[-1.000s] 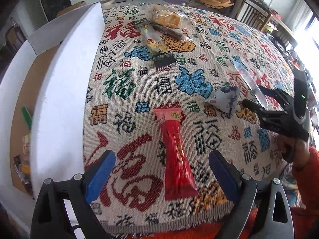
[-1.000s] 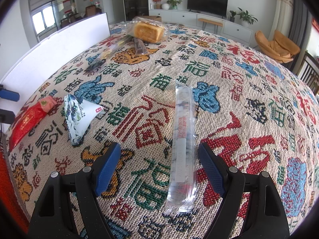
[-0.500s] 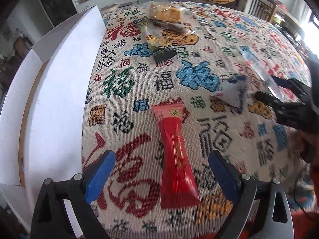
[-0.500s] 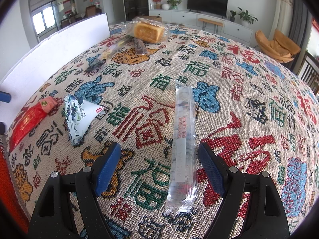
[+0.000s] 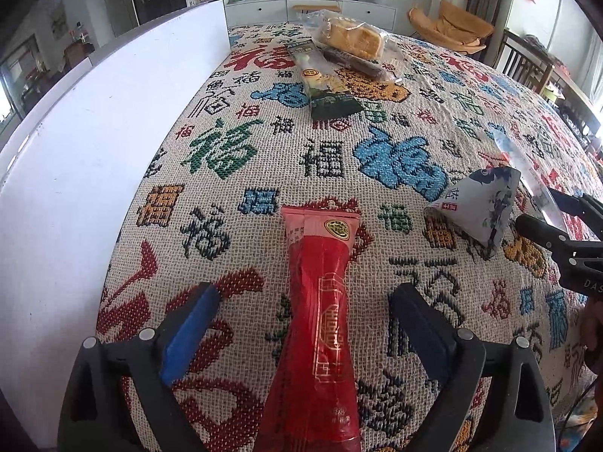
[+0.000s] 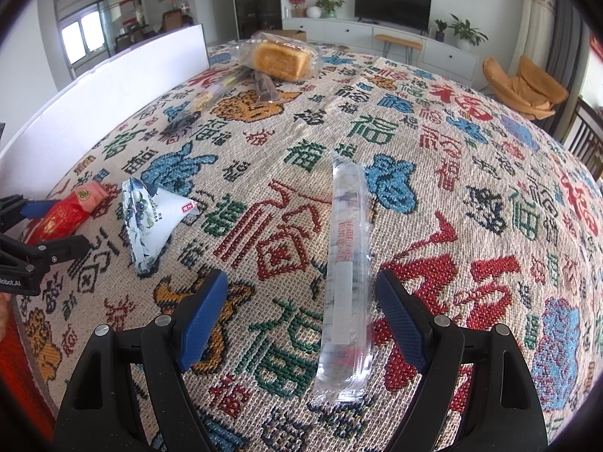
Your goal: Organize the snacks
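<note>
A long red snack packet (image 5: pixel 320 248) lies on the patterned tablecloth (image 5: pixel 233 150). My left gripper (image 5: pixel 305 293) is low over its near half, one finger on each side. Its jaws are opening, and the blue pads (image 5: pixel 188 324) stand clear of the wrapper. A clear long packet (image 6: pixel 346 248) lies between the wide-open fingers of my right gripper (image 6: pixel 300 280), untouched. A white triangular packet (image 5: pixel 486 207) sits between the two grippers. In the right wrist view the left gripper (image 6: pixel 56 226) shows at the left edge around the red packet (image 6: pixel 64 214).
A white box wall (image 5: pixel 113 150) runs along the left side of the table. At the far end lie a bagged bread loaf (image 5: pixel 354 37), a green packet (image 5: pixel 324 83) and a dark stick packet (image 6: pixel 264 86). A hand shows at the right edge.
My left gripper has sunk closer to the red packet and tilted, so the room's far side now shows. The right gripper and the clear packet have not moved.
</note>
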### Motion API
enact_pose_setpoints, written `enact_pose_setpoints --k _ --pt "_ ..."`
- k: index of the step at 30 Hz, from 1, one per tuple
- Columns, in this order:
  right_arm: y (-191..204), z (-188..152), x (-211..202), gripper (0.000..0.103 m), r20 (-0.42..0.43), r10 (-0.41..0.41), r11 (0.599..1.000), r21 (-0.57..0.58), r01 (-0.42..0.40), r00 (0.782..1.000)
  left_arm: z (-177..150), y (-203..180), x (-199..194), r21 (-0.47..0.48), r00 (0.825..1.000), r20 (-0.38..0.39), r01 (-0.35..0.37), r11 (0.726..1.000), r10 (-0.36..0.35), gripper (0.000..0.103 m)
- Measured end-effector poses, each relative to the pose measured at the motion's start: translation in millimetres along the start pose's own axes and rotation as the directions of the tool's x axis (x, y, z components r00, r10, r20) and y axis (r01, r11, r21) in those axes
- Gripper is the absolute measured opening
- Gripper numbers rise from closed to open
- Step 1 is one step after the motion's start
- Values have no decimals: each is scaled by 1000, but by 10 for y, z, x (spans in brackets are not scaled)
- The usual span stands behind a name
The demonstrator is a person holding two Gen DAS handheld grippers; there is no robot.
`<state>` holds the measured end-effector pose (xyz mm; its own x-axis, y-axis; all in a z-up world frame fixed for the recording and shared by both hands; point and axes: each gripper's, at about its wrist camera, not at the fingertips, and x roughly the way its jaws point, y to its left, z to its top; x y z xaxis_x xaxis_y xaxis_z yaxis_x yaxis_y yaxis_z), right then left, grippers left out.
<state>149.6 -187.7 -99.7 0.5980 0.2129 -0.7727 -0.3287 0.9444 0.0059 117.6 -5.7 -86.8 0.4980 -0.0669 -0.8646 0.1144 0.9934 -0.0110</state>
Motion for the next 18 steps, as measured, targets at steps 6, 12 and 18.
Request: enact_pose_setpoints --k 6,12,18 --pt "-1 -2 1 84 0 1 1000 0 -1 1000 3 8 25 -9 1000 -1 -8 1000 8 103" --pt "2 -2 2 84 0 1 1000 0 -1 1000 0 6 22 -9 1000 1 -9 1000 9 103" --pt "4 -3 2 84 0 1 1000 1 -1 1000 30 -2 -2 -7 1000 0 2 1000 -2 96"
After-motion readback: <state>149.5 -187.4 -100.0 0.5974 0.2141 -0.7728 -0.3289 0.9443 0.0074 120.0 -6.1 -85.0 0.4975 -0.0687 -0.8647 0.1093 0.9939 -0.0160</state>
